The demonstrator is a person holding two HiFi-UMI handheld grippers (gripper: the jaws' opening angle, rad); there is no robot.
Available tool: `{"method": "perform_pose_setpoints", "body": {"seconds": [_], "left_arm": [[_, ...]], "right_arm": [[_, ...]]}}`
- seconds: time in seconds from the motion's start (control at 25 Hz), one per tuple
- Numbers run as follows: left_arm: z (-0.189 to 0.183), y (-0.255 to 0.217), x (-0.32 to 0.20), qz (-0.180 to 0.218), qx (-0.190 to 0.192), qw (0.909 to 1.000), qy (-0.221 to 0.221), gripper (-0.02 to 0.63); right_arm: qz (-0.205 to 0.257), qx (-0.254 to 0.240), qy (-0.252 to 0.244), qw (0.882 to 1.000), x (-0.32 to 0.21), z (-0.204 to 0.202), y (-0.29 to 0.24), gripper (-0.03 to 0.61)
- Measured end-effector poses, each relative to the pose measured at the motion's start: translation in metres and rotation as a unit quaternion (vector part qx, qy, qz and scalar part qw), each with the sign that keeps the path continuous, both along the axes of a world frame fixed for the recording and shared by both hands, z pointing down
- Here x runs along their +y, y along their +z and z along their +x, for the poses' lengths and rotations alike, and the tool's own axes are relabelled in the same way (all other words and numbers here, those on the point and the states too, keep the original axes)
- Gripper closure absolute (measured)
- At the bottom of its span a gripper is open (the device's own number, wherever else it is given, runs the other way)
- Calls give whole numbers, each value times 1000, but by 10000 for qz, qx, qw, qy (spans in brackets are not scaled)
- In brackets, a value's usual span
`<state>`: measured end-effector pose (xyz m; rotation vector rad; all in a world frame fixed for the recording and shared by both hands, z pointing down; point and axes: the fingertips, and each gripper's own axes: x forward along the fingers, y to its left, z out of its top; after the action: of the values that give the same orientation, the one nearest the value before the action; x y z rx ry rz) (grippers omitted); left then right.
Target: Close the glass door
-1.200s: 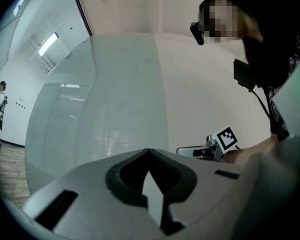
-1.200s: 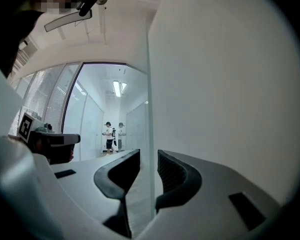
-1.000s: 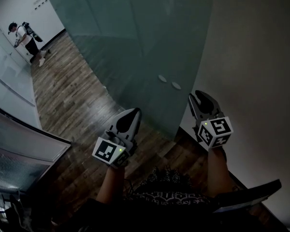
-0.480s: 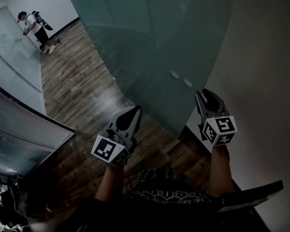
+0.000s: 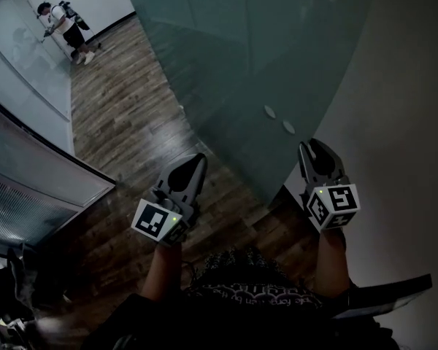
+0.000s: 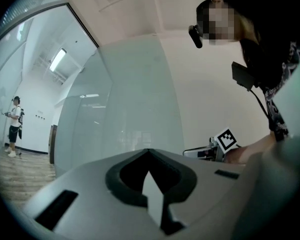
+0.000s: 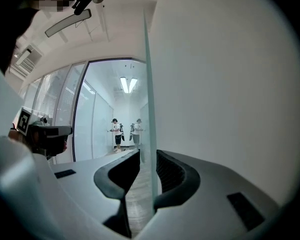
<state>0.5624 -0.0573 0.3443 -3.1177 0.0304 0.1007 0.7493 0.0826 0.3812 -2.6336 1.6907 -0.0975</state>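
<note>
Glass door [image 5: 233, 64], its edge between the parted right tongs [image 7: 148, 154]; left tongs [image 6: 149, 150] closed, empty, clear of it.

Readable text: none found. No words, digits or brand names are legible in any view.

The only printed marks are black-and-white coded squares. One set is on the cube [image 5: 158, 222] of the left gripper [image 5: 196, 160], and another is on the cube [image 5: 333, 205] of the right gripper [image 5: 312, 146]. Both are block patterns, not letters.

Small dark marks [image 6: 38, 116] on the far white wall, at left, are too small to read.
</note>
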Motion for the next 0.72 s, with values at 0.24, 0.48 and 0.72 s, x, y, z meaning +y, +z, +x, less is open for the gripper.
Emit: {"method": "perform_pose_setpoints", "body": {"seconds": [0.24, 0.48, 0.72], "left_arm": [[-45, -12, -14, -17, 38, 9993, -373, 612], [-66, -16, -24, 43, -2, 9971, -766, 612], [-90, -15, -34, 156, -71, 9934, -1137, 612]], "right_arm": [[-49, 88, -297, 9995, -3, -50, -17, 483], [-124, 196, -796, 9966, -8, -74, -20, 483], [-105, 121, -1338, 9909, -21, -99, -15, 483]]}}
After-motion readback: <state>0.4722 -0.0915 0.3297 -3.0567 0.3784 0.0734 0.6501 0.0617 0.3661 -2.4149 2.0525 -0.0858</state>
